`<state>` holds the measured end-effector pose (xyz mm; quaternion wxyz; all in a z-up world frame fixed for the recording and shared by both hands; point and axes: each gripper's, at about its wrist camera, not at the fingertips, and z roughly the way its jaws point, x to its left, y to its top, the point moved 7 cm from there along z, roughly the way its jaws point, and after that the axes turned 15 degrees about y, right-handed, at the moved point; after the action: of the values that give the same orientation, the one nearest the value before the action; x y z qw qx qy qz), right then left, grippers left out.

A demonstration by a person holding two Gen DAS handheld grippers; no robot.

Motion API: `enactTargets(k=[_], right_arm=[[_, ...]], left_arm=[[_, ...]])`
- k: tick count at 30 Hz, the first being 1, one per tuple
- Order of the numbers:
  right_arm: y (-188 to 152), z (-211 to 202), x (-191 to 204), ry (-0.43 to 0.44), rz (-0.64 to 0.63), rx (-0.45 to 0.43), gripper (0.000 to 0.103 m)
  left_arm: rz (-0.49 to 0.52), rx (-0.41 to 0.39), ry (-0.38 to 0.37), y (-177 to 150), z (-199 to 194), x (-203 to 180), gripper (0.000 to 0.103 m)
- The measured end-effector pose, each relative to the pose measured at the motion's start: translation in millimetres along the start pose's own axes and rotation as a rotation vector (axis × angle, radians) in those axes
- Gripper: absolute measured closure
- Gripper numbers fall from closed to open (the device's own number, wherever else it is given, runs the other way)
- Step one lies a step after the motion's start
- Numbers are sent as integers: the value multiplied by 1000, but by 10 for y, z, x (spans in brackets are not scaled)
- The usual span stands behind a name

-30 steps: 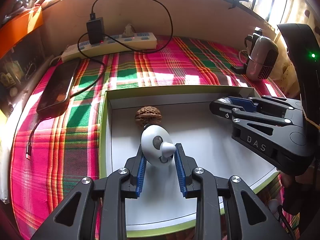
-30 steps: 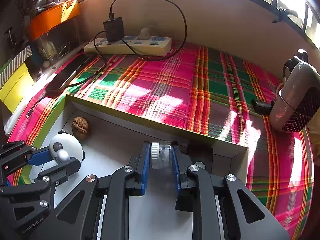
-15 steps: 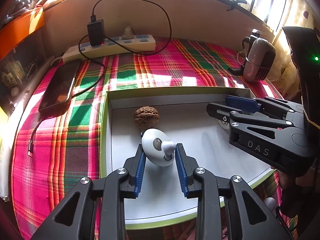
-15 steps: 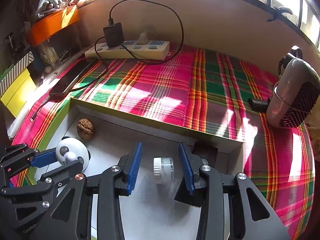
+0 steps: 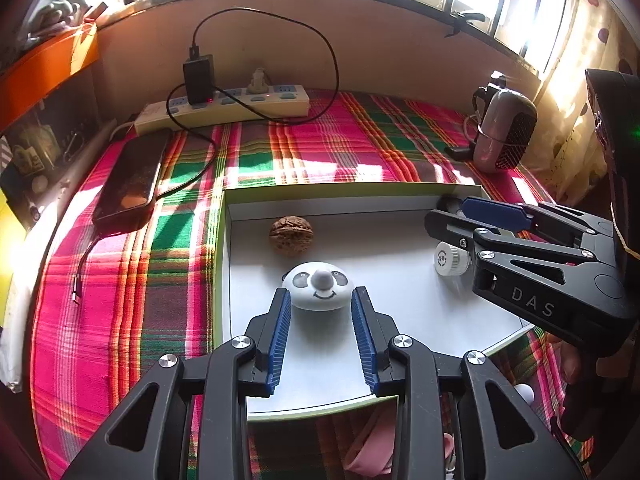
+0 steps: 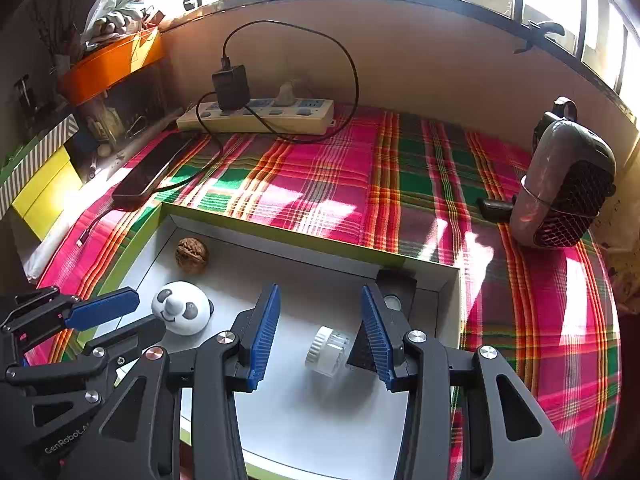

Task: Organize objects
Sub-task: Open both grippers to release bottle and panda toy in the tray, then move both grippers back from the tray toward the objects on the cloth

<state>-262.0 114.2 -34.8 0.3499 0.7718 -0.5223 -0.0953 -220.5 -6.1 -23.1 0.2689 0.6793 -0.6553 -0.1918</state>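
Note:
A white box with a green rim [image 5: 222, 240] [image 6: 276, 236] lies on the plaid cloth. In it are a walnut [image 5: 291, 235] [image 6: 192, 255], a white panda-face toy [image 5: 319, 286] [image 6: 182, 313] and a small clear jar with a white ribbed lid [image 6: 328, 351] [image 5: 451, 258], lying on its side. My left gripper [image 5: 320, 300] is open, its fingers on either side of the panda toy and apart from it. My right gripper [image 6: 320, 312] is open over the jar, which lies between the fingers. A dark object [image 6: 394, 292] sits in the box's far right corner.
A power strip with a black charger [image 5: 224, 102] lies at the back wall. A phone on a cable [image 5: 132, 178] lies left of the box. A small grey heater [image 6: 564, 192] stands at the right. Orange and yellow boxes [image 6: 112, 64] line the left side.
Both grippers opened and drew back. The left let go of the panda toy, which now rests face up in the box. The right let go of the jar, which lies on the box floor.

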Motion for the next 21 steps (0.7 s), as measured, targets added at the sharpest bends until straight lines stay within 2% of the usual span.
enactTargets(k=[21], right_arm=[[-284, -505, 144, -1, 26, -73, 59]], left_arm=[[-20, -47, -9, -213, -381, 93, 73]])
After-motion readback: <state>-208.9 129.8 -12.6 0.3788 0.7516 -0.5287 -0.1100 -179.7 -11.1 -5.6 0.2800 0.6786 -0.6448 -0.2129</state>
